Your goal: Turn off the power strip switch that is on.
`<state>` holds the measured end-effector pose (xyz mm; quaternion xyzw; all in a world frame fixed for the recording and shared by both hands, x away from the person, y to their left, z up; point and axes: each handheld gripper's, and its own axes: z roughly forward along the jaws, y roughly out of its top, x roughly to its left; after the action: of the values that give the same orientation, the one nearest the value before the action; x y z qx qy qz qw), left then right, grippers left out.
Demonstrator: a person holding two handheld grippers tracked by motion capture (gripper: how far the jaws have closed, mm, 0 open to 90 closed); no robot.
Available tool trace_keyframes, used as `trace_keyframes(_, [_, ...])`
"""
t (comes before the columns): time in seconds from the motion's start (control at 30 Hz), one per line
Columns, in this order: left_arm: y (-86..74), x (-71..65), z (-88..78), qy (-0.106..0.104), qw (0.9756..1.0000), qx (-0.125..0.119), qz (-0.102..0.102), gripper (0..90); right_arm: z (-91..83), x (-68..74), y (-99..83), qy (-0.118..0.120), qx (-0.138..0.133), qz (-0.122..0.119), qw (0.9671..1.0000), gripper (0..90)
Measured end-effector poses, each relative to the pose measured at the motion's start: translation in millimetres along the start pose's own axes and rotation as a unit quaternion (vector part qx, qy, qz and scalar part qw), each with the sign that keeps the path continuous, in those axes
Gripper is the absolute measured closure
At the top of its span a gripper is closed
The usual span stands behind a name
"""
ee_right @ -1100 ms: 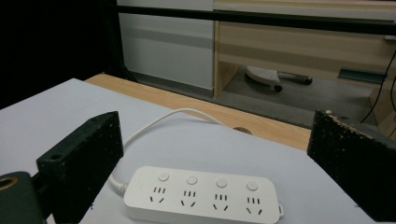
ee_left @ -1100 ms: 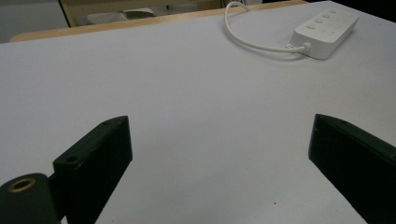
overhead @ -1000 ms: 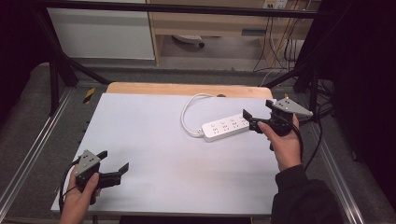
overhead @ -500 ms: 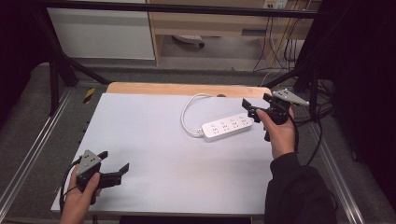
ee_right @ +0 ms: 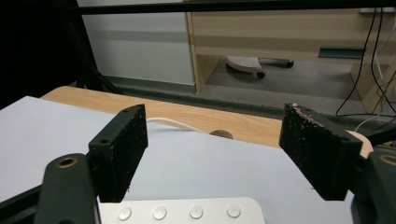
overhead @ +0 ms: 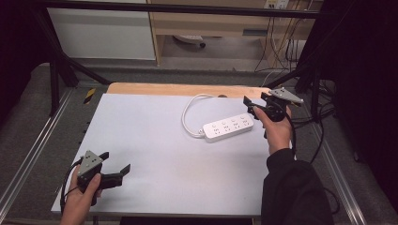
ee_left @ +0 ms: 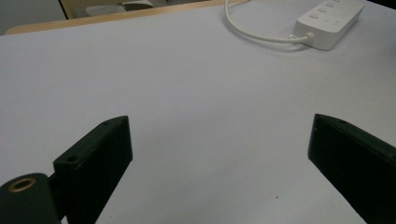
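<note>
Right gripper [overhead: 251, 107] fingers apart, just been closing, nothing between; white plastic power strip [overhead: 228, 126] just below them, near surface's far right corner.

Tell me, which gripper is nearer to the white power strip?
The right one. The right gripper is at the far-right end of the power strip, its jaws just closing, nothing pressed yet. The left gripper waits open at the table's near-left corner.

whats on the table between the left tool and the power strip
Nothing: in the high view, only bare white table lies between the left tool and the power strip. The left gripper view shows the same bare stretch.
</note>
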<state>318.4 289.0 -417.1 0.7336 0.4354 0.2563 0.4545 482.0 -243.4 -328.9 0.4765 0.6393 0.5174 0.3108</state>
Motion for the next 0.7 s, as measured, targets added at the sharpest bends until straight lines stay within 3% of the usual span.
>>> trace_keyframes(0.27, [-0.1, 0.1, 0.3, -0.001, 1.0000, 0.000, -0.001, 6.3, 14.3, 3.4, -7.4, 0.006, 0.033, 0.000, 0.9994, 25.3])
trace_keyframes(0.4, [0.2, 0.4, -0.3, -0.003, 1.0000, -0.003, -0.001, 6.3, 20.8, 7.0, -11.3, 0.025, 0.039, 0.010, 0.9989, 33.6])
trace_keyframes(0.7, [0.3, -0.4, 0.1, -0.006, 1.0000, -0.002, 0.001, 6.4, 33.0, 13.1, -16.1, 0.015, 0.047, -0.007, 0.9988, 48.4])
